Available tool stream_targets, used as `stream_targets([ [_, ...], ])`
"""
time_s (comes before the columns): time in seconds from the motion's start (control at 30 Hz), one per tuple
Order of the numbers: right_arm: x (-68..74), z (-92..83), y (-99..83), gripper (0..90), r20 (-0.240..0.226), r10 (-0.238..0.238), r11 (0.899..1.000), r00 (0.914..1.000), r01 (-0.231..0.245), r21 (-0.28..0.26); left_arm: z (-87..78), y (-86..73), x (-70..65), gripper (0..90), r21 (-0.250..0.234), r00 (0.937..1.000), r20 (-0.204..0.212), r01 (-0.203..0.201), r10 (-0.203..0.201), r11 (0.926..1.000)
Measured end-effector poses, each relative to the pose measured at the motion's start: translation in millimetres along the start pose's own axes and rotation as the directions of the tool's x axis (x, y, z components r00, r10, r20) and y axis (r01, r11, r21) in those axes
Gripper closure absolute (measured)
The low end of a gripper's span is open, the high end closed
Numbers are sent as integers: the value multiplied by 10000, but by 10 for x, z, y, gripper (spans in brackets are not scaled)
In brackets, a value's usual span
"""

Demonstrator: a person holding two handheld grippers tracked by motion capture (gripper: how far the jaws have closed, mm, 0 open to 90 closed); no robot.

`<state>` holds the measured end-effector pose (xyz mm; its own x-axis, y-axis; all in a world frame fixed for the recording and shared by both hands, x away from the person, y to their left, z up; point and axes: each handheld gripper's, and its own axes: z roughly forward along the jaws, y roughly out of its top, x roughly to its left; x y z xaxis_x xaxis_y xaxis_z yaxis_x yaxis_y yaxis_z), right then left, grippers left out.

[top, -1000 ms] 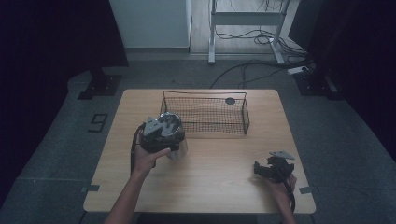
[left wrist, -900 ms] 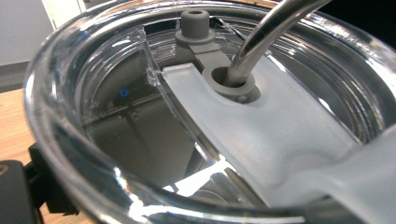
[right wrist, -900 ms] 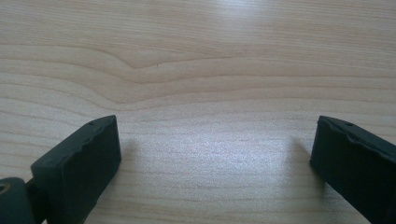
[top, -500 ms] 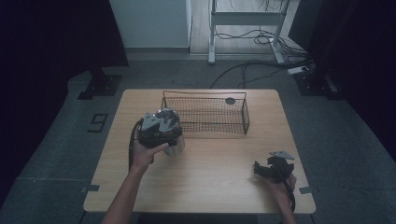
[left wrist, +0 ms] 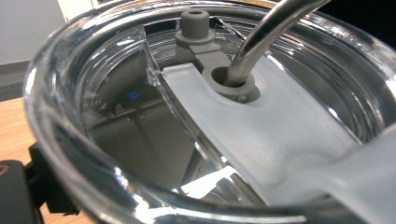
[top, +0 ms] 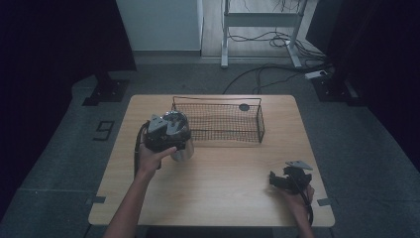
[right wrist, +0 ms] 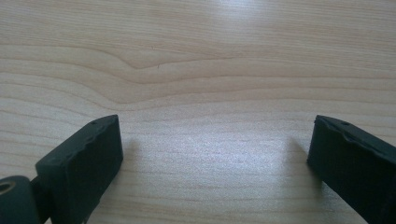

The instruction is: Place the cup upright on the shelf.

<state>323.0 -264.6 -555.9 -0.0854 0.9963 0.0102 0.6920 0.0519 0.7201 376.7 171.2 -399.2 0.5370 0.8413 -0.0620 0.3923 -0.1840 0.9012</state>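
Since a second ago the left gripper (top: 166, 130) has carried the steel tumbler (top: 182, 151) a little farther from the person, toward the near left corner of the wire basket (top: 225, 123); the right gripper (top: 289, 177) has stayed near the table's (top: 218, 198) near right edge.

From the high view, the tumbler sits just below and right of the left gripper, close beside the basket's left end. A small dark round thing (top: 244, 106) lies at the basket's far side. Bare wood spreads between the two hands, so there is open room in the middle and near part.

Looking along the left gripper, the clear lid (left wrist: 93, 154) with its frosted slider (left wrist: 261, 126) and metal straw (left wrist: 261, 37) presses up to the lens. I cannot tell how the jaws stand here. If the hold is shallow, I judge the tumbler could tip or catch the basket's rim.

Looking along the right gripper, both jaws stand wide apart over bare wood, holding nothing.
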Motion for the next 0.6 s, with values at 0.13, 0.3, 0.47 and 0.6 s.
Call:
stream_targets([
  [0.13,-2,0,0,29,-6,-25,10000,10000,25,-5,25,59,25,39,-18,10000,-16,95,-95,10000],
  [0.3,-4,-1,1,31,-33,-11,10000,10000,11,-2,74,142,26,39,-148,9999,-65,158,-159,9998],
  [0.47,-5,-2,0,32,-35,-32,10000,10000,32,8,132,203,45,39,-190,9996,-52,259,-260,9995],
  [0.6,-5,-2,0,33,-42,-36,10000,10000,36,3,148,242,81,39,-290,9987,-50,502,-504,9983],
])
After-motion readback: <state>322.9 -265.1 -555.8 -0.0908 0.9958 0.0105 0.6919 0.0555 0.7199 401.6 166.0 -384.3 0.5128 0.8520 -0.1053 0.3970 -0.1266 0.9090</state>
